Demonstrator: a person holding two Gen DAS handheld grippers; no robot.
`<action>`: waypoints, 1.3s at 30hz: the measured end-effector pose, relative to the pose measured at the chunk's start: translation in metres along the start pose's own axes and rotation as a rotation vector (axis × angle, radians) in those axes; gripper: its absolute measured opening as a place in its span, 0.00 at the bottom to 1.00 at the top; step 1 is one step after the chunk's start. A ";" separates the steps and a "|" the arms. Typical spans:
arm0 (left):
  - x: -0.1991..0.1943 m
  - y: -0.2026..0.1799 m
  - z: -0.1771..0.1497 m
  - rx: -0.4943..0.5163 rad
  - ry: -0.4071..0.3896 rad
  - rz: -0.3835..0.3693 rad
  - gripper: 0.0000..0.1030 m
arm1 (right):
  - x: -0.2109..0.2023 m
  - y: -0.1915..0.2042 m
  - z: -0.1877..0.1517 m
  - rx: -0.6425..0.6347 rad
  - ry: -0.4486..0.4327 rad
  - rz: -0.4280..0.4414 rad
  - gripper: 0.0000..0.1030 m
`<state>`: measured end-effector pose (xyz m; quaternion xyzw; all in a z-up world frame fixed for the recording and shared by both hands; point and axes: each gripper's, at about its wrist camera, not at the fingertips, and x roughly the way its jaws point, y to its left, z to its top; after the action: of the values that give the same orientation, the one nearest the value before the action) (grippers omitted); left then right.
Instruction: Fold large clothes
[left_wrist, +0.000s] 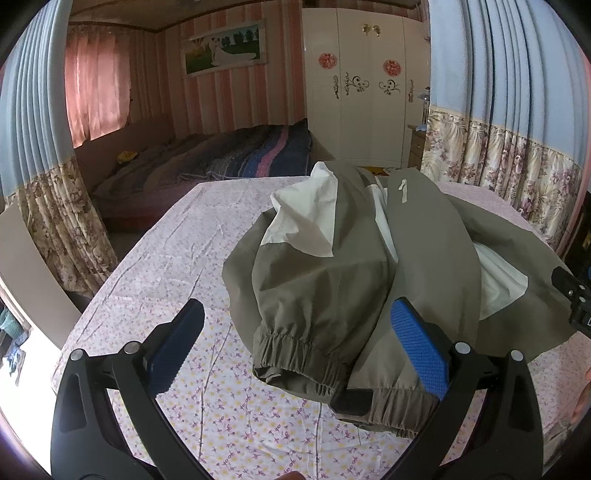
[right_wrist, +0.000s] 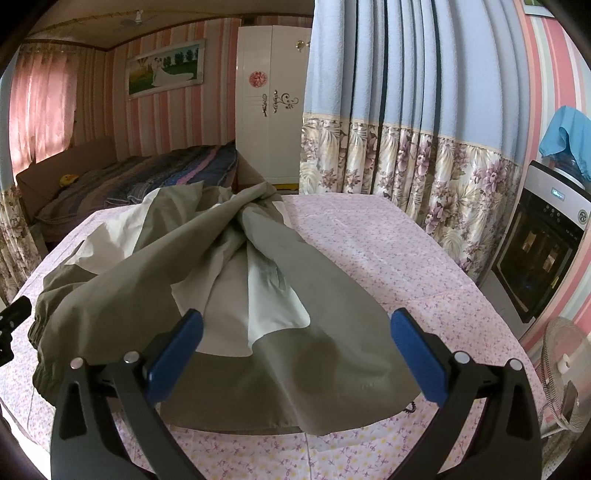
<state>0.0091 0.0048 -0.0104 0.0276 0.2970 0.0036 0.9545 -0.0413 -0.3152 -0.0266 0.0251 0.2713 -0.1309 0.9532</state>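
On the table (left_wrist: 155, 266), a crumpled jacket (left_wrist: 332, 266) lay. Left gripper (left_wrist: 295, 347) and right gripper (right_wrist: 295, 354) both gaped wide, holding nothing.

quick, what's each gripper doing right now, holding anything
Left gripper: open, holding nothing, above the cuffed sleeve of the olive jacket.
Right gripper: open, holding nothing, above the jacket's hem.

The surface (left_wrist: 155, 258) wears a pink floral cloth (right_wrist: 388, 251); a crumpled olive and white jacket (left_wrist: 332, 273) lies directly on it, just ahead of both tongs.
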 end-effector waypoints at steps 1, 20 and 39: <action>0.000 0.000 0.000 0.001 -0.003 0.003 0.97 | 0.001 -0.001 0.000 0.000 -0.001 0.000 0.98; -0.003 0.000 0.005 0.002 -0.019 0.004 0.97 | -0.003 -0.014 0.009 0.002 -0.007 -0.010 0.98; -0.005 0.000 0.008 0.012 -0.024 -0.005 0.97 | 0.001 -0.011 0.012 -0.006 -0.012 -0.019 0.98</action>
<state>0.0097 0.0046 -0.0012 0.0326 0.2855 -0.0007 0.9578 -0.0372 -0.3275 -0.0165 0.0190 0.2662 -0.1391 0.9537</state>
